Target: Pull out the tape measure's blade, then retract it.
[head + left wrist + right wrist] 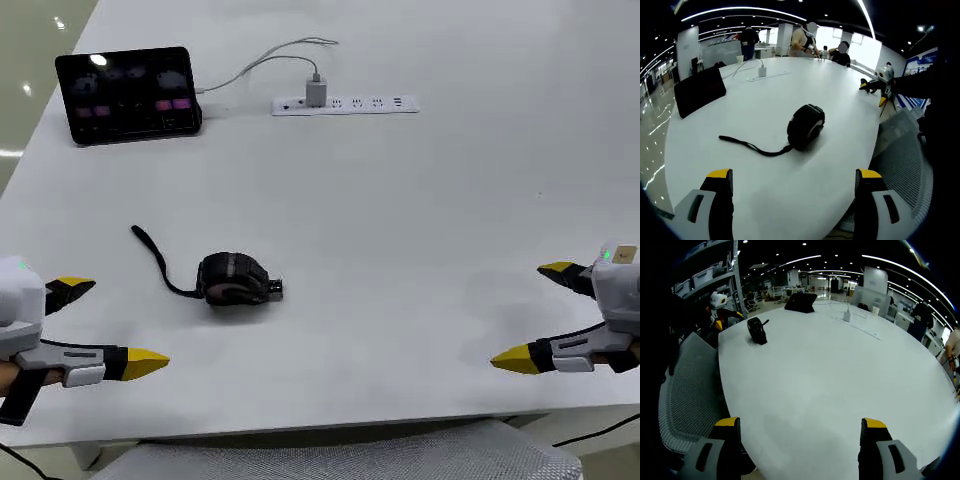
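- Tape measure (235, 279), black, rests on the white table (420, 200), left of the middle. Its blade is wound in and its wrist strap (152, 256) trails off to the left.
- Left claw (125, 322) hovers near the table's front edge, close to the case, with its jaws wide apart and empty.
- Right claw (520, 314) hangs well apart on the far right, jaws likewise spread, holding nothing.
- Nothing is gripped, so the pull-out seems not yet begun; the approach is the step in hand.
- Next, one claw probably needs to steady the case while the other pinches the small tab at its right end, seemingly the blade's hook.
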